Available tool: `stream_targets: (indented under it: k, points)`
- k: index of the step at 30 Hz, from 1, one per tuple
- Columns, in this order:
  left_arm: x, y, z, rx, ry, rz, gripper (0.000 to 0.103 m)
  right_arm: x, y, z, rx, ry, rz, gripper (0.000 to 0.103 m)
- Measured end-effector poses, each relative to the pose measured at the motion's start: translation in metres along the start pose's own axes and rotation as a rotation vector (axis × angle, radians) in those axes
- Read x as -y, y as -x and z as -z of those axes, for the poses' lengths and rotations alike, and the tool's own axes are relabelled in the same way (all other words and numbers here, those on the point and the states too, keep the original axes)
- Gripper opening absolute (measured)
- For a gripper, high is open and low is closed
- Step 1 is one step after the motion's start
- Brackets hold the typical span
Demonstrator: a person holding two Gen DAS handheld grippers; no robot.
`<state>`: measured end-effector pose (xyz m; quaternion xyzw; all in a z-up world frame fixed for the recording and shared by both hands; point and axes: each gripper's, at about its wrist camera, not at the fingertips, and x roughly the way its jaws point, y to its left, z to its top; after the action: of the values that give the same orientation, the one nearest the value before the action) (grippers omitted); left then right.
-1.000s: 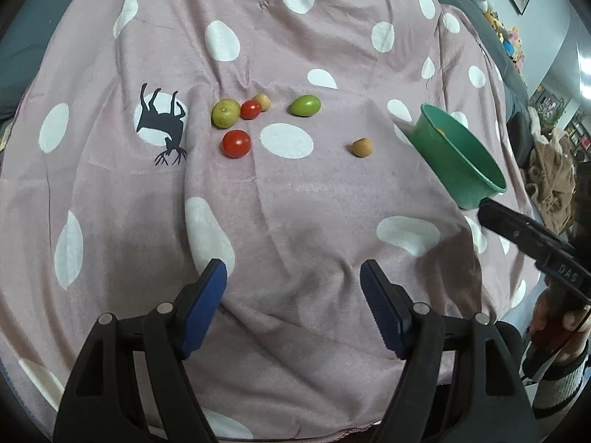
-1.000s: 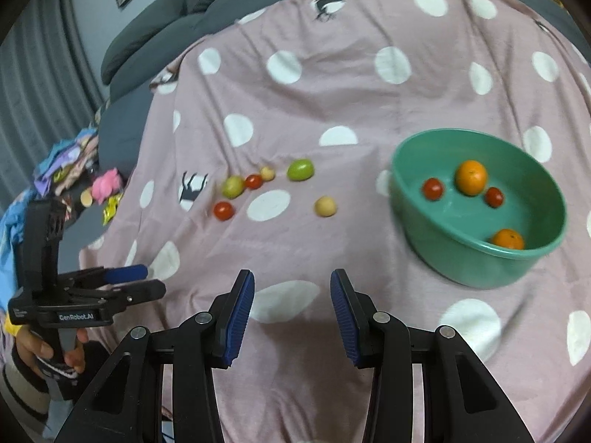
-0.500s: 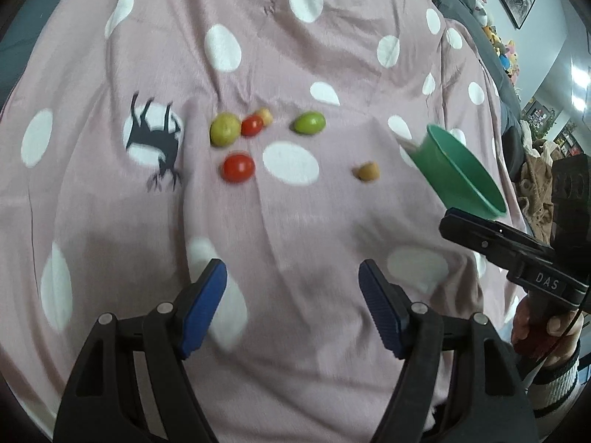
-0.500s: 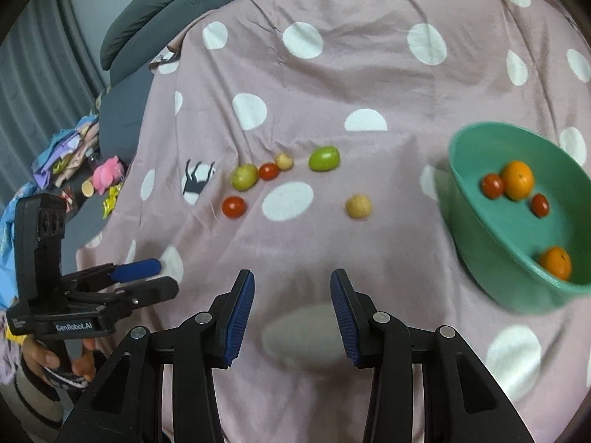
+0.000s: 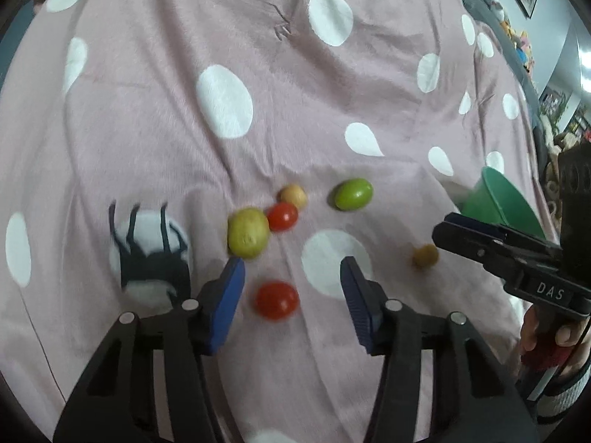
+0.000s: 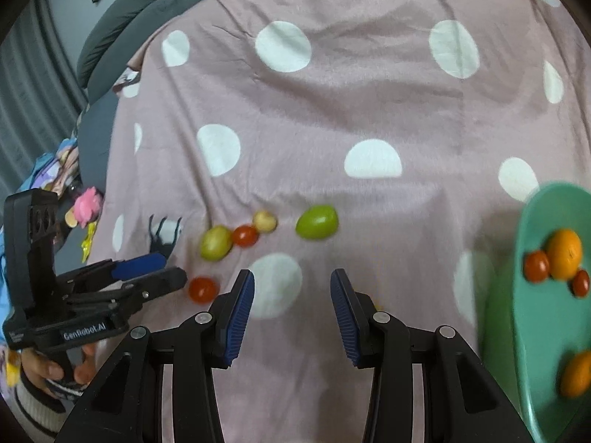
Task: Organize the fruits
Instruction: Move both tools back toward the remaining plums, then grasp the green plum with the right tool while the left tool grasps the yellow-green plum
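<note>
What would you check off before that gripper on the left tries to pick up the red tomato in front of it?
1. Nearest red tomato lies between the left gripper fingers: ok; the jaws are closing, pads not yet on it.
2. Neighbours clear of the pads: not ok; the yellow-green fruit sits right at the left pad's tip.
3. Right gripper free: ok, open with nothing between its pads.
4. Green bowl has room: ok; a few tomatoes and oranges inside, space left.
5. Picture sharp enough to judge contact: cannot tell; the fruit is blurred.
6. Tan fruit out of the way: ok, off to the side.
</note>
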<state>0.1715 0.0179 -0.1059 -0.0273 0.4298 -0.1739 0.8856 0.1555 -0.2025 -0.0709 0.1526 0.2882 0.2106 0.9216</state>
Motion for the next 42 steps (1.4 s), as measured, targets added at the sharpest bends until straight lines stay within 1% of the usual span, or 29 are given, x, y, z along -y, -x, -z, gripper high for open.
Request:
stream_targets:
  k: [2,6,10,13,15,18,19,21,24,26,27,28,29,31,33,35,36,39,42]
  points:
    - [-0.001,-0.008,-0.008,-0.005,-0.021,-0.031,0.052,0.002,-0.013,-0.008,-0.009,-0.001,0.001,0.043]
    - [-0.002,-0.022,-0.019,-0.021,-0.065,-0.060,0.050,0.007,-0.033,-0.017,-0.029,-0.008,0.003,0.043]
    - [0.002,-0.036,-0.024,-0.051,-0.108,-0.071,0.042,0.013,-0.048,-0.023,-0.048,-0.029,0.003,0.043]
    - [0.000,-0.048,-0.024,-0.082,-0.123,-0.095,0.043,0.017,-0.057,-0.025,-0.062,-0.042,-0.001,0.043]
    - [-0.006,-0.055,-0.025,-0.090,-0.133,-0.163,0.040,0.018,-0.062,-0.027,-0.070,-0.040,0.009,0.043]
    - [-0.014,-0.056,-0.028,-0.093,-0.123,-0.139,0.039,0.017,-0.069,-0.028,-0.079,-0.033,0.018,0.043]
    - [-0.014,-0.057,-0.029,-0.099,-0.133,-0.141,0.039,0.017,-0.071,-0.028,-0.083,-0.030,0.022,0.043]
    - [-0.011,-0.059,-0.029,-0.114,-0.181,-0.165,0.039,0.018,-0.074,-0.029,-0.082,-0.030,0.026,0.043]
    - [-0.001,-0.064,-0.030,-0.156,-0.292,-0.206,0.039,0.019,-0.079,-0.030,-0.087,-0.040,0.030,0.043]
    - [0.000,-0.066,-0.033,-0.188,-0.350,-0.208,0.040,0.019,-0.082,-0.030,-0.094,-0.039,0.036,0.043]
    - [-0.001,-0.067,-0.034,-0.196,-0.375,-0.210,0.039,0.019,-0.083,-0.030,-0.095,-0.034,0.040,0.043]
    - [-0.001,-0.068,-0.036,-0.201,-0.394,-0.215,0.032,0.019,-0.083,-0.030,-0.094,-0.030,0.043,0.043]
    - [-0.003,-0.068,-0.037,-0.204,-0.414,-0.216,0.031,0.019,-0.083,-0.030,-0.093,-0.025,0.045,0.043]
    - [-0.005,-0.069,-0.039,-0.203,-0.435,-0.209,0.031,0.020,-0.083,-0.031,-0.088,-0.023,0.045,0.043]
    - [0.000,-0.072,-0.034,-0.191,-0.486,-0.250,0.032,0.022,-0.085,-0.031,-0.091,-0.028,0.046,0.043]
    - [0.009,-0.079,-0.026,-0.168,-0.563,-0.315,0.034,0.022,-0.089,-0.031,-0.100,-0.032,0.048,0.043]
    - [0.011,-0.082,-0.025,-0.164,-0.578,-0.326,0.034,0.022,-0.092,-0.029,-0.103,-0.033,0.049,0.043]
    - [0.014,-0.087,-0.024,-0.156,-0.603,-0.356,0.035,0.019,-0.096,-0.030,-0.105,-0.026,0.057,0.043]
    - [0.013,-0.087,-0.027,-0.138,-0.584,-0.353,0.033,0.021,-0.098,-0.032,-0.103,-0.034,0.048,0.043]
